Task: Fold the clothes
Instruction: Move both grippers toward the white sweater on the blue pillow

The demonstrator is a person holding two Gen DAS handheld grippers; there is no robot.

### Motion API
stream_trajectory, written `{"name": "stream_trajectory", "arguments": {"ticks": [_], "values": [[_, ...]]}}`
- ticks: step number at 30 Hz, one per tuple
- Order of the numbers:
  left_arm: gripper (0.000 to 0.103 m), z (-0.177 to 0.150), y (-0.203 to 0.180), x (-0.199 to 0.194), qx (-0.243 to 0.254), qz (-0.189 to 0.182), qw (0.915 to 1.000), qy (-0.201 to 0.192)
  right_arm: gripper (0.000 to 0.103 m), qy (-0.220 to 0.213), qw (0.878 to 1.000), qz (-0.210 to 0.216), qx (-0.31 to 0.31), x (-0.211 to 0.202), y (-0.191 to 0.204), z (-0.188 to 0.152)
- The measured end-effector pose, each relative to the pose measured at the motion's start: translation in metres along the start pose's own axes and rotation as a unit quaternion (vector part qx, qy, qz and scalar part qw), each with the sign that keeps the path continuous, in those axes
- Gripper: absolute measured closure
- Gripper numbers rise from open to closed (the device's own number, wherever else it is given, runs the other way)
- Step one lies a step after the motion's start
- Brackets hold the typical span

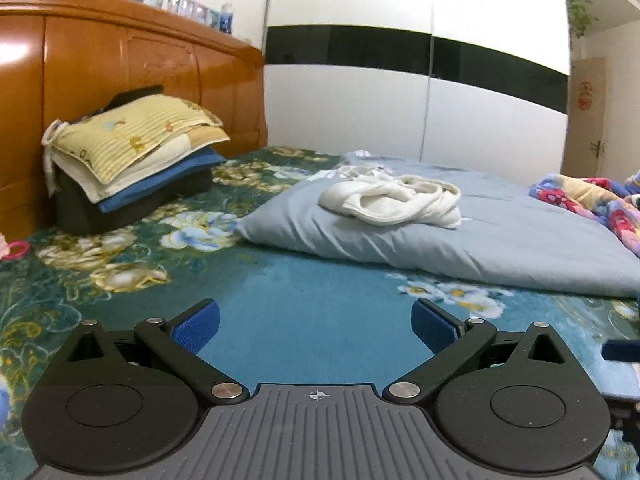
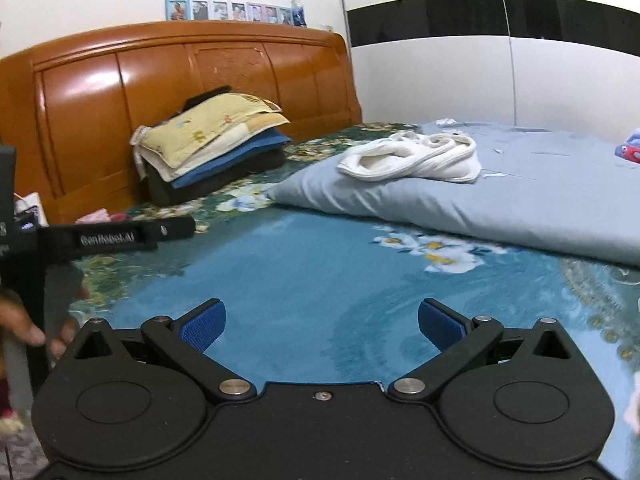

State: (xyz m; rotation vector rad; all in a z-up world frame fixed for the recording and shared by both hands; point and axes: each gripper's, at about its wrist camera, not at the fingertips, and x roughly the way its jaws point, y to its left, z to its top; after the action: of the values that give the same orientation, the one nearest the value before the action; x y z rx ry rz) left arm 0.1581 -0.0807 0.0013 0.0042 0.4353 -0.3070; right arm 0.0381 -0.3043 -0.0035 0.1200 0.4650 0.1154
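On the grey-blue quilt (image 1: 460, 236), toward one o'clock from the left hand-held gripper (image 1: 315, 326), lay a crumpled white garment (image 1: 394, 200). It was bunched rather than spread, its long axis running roughly from nine to three o'clock across the left view, with the thicker rolled end toward three o'clock (which part was collar or hem could not be told). From the right hand-held gripper (image 2: 322, 326) the same white garment (image 2: 412, 158) sat at about one o'clock, well apart from both tools.

Both hand-held grippers stood spread wide, blue pads (image 1: 196, 328) empty, above a teal floral bedspread (image 1: 304, 300). The other tool's black body reached in at nine o'clock in the right view, with a person's fingers (image 2: 36, 334) near it.

At eleven o'clock rested a stack of folded linens (image 1: 132, 160), a yellow striped piece on top, just against the orange wooden headboard (image 1: 120, 64). Small framed photos (image 2: 236, 11) lined the headboard's top. A white wardrobe (image 1: 400, 100) with a black band filled the far wall, a wooden door (image 1: 586, 120) beside it at two o'clock, and a bright patterned blanket (image 1: 588, 196) lay at three o'clock.
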Motion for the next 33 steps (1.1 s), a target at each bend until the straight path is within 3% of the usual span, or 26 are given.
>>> {"name": "stream_trajectory", "arguments": {"ticks": [12,16,22,33], "values": [[0.000,0.032,0.011,0.064,-0.022,0.028,0.9988,0.034,0.001,0.005,0.999,-0.042,-0.011,0.047,-0.029,0.017],[0.000,0.041,0.009,0.086,0.001,0.044,0.9982,0.041,0.001,0.000,0.999,-0.048,-0.003,0.067,-0.037,0.027],[0.000,0.052,0.006,0.116,0.003,0.038,0.9983,0.045,0.001,-0.016,0.998,-0.065,-0.001,0.097,-0.043,0.045],[0.000,0.065,-0.012,0.169,0.022,0.057,0.9965,0.057,0.001,-0.006,0.996,-0.085,-0.014,0.136,-0.063,0.056]]}}
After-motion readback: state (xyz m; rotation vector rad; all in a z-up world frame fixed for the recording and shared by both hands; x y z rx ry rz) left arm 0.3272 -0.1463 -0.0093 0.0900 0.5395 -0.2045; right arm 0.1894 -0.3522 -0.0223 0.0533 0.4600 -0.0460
